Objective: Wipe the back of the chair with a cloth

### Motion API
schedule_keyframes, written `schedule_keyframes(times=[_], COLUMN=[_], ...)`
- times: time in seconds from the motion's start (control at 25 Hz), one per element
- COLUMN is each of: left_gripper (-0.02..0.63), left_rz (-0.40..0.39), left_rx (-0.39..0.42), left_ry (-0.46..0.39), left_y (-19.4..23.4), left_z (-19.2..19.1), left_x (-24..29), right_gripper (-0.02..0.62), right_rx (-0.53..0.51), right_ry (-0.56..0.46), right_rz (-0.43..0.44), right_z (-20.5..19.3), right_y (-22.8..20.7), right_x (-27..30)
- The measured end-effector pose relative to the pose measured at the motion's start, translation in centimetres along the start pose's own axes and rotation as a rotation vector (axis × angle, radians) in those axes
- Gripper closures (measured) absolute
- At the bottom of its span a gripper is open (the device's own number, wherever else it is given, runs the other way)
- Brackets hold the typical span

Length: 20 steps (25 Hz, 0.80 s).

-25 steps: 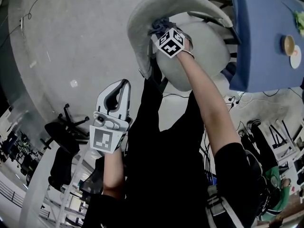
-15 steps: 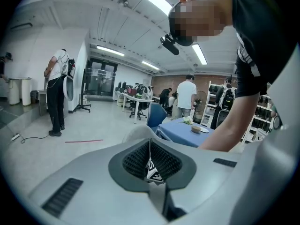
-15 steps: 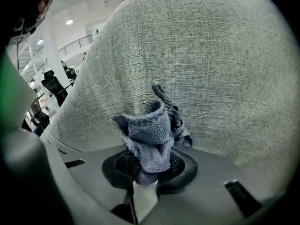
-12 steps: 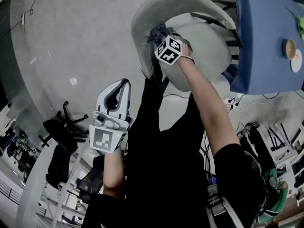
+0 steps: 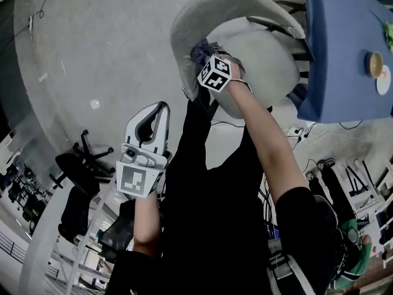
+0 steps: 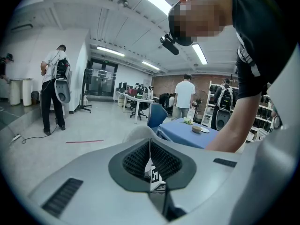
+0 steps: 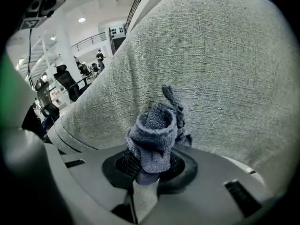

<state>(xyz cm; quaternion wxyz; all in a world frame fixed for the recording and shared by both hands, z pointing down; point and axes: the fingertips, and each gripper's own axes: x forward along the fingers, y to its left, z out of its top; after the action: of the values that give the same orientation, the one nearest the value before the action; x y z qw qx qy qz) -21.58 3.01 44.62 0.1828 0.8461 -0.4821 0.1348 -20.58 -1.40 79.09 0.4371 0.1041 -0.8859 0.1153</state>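
A grey fabric chair stands ahead of me; its curved back wraps round a rounded seat. My right gripper is shut on a bunched blue-grey cloth and holds it against the inner face of the back. In the right gripper view the cloth sticks up from the shut jaws, right at the woven grey back. My left gripper hangs lower left, away from the chair, jaws shut with nothing between them.
A table with a blue cover stands right beside the chair, bearing a bowl. Cables trail on the floor near it. Black office chairs and racks are at lower left. People stand in the far room.
My right gripper with the cloth has slid a little down and toward me along the chair back. The left gripper has stayed where it was.
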Motion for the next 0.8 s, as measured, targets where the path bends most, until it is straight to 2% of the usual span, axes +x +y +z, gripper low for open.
schedule_keyframes(times=[0.24,0.48,0.8], left_gripper=[0.579,0.579,0.58], left_rz=[-0.008,0.007,0.003], left_rx=[0.0,0.005,0.002], left_ry=[-0.034,-0.004,-0.023], left_y=[-0.2,0.0,-0.3], left_z=[0.9,0.3,1.0], left_x=[0.0,-0.1,-0.3], right_gripper=[0.497,0.497,0.499], right_rx=[0.004,0.014,-0.018], right_ry=[-0.011,-0.002,0.034], right_rz=[0.041,0.054,0.099], right_z=[0.0,-0.6,-1.4], right_y=[2.6,4.4,7.4], right_x=[0.1,0.2,0.0])
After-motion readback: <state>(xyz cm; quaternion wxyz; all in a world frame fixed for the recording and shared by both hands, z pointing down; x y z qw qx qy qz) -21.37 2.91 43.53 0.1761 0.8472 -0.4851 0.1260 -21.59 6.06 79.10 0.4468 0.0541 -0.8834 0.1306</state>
